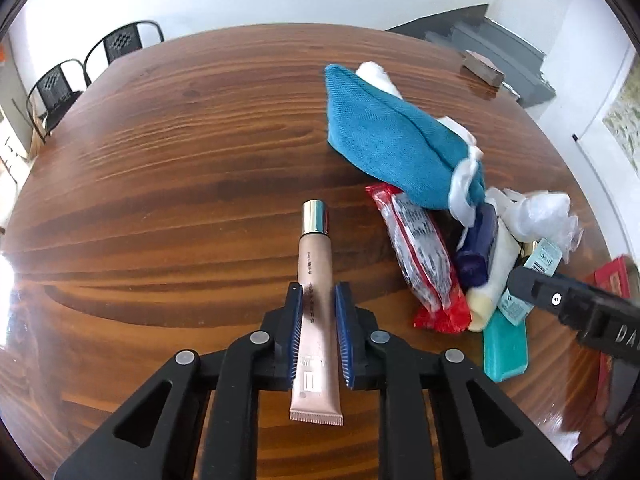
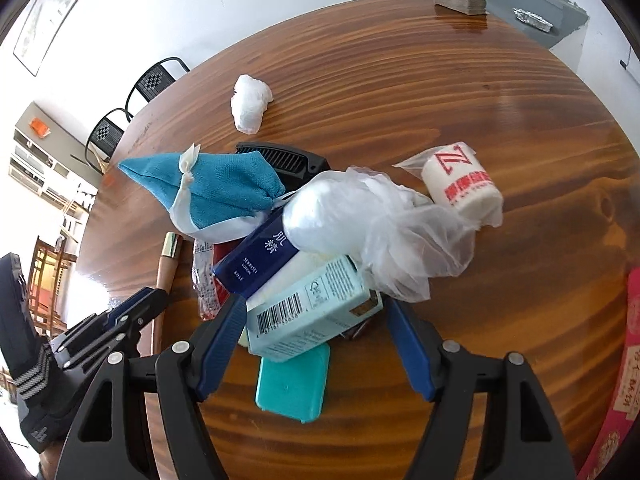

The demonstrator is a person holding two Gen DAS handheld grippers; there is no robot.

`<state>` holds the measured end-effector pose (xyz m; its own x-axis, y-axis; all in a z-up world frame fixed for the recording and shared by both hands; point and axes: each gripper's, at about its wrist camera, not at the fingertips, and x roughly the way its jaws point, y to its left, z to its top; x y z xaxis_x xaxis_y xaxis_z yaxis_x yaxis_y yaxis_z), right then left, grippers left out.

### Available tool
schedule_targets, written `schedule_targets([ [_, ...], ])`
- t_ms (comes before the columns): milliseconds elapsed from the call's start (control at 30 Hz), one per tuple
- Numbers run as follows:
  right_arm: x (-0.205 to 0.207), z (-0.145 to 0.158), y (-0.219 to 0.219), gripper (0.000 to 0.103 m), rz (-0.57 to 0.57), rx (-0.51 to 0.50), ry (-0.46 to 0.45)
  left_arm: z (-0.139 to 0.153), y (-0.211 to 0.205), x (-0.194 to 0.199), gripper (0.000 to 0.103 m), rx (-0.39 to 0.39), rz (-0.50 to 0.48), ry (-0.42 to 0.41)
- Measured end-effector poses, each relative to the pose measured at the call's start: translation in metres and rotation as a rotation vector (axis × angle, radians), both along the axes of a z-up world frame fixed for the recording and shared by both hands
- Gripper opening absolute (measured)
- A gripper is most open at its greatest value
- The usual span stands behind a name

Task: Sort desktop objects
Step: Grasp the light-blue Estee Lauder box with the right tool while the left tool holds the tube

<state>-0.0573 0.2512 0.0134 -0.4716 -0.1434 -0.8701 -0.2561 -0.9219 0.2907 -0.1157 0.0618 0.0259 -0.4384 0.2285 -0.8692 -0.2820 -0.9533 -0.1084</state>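
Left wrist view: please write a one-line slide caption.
Left gripper shut on a beige cosmetic tube with metallic cap on the wooden table.

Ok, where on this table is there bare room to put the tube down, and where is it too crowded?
Bare wood spreads left of the tube, out toward the chairs. More lies beyond the white wad, toward the deck of cards. Crowded: the heap around the blue cloth, red packet and pale box.
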Motion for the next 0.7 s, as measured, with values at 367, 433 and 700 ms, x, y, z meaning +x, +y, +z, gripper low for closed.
schedule_targets([
  [367,0.023,-0.001,0.018,0.048,-0.027,0.028,-0.020,-0.008,0.006,-0.011,0.027,-0.020,0.002,0.005],
  [433,0.025,-0.001,0.020,0.048,-0.032,0.020,-0.022,-0.007,0.009,-0.008,0.025,-0.028,-0.015,0.007],
  [700,0.051,0.009,0.024,0.048,-0.042,0.003,-0.003,0.006,0.008,0.014,0.024,-0.003,-0.031,0.015],
])
